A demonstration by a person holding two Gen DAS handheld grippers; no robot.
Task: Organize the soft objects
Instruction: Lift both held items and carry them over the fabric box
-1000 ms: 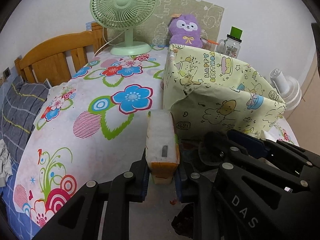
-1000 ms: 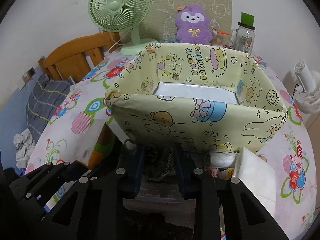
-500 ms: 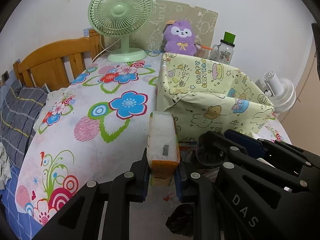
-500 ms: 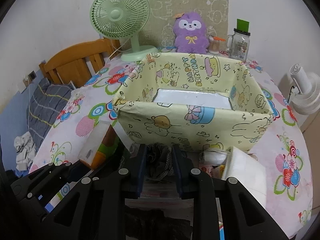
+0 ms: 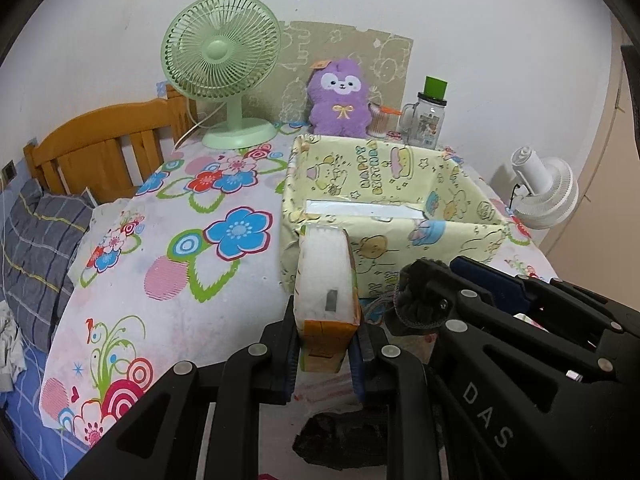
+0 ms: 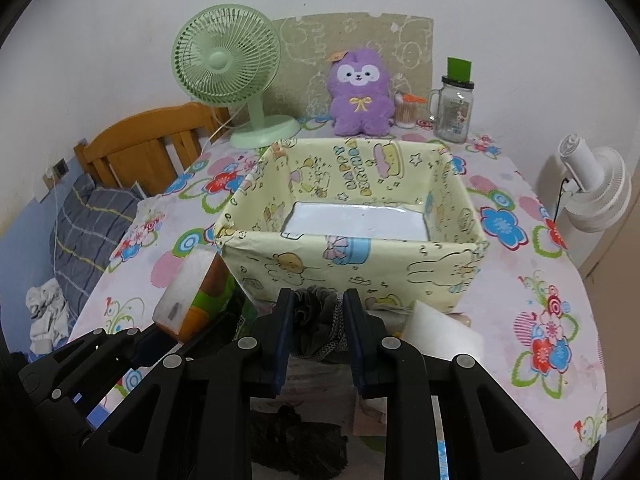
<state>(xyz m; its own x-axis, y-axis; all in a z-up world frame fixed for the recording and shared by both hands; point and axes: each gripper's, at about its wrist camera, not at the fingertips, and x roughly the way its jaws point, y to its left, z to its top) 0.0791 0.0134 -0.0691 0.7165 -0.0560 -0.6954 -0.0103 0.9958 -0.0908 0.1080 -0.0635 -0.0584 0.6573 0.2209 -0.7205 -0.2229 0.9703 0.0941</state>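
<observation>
While both grippers hang over the near edge of the flowered table [image 6: 532, 280], each has something pinched. The left gripper [image 5: 326, 354] is clamped on the orange end of a tissue pack [image 5: 326, 280], its white top pointing away toward the box [image 5: 460, 240]; the pack's far end overlaps the box's near left corner in the left view, though I cannot tell whether they touch. In the right view the same pack [image 6: 188, 288] sits just left of the box [image 6: 360, 268], raised off the cloth. The right gripper [image 6: 318, 340] is squeezed onto a dark, knitted wad of cloth [image 6: 320, 320], which bulges up between the jaws just in front of the box's near wall. From the left view that cloth [image 5: 420, 296] shows as a fuzzy black lump at the tip of the right gripper [image 5: 432, 300]. The box is open-topped, wrapped in pale yellow cartoon paper, and only a white floor shows inside. Behind it, along the wall, stand a green fan [image 6: 226, 64], a purple plush [image 6: 360, 92] and a jar [image 6: 454, 108] with a green lid. More white packs [image 6: 444, 328] lie on the table, just right of the right gripper.
</observation>
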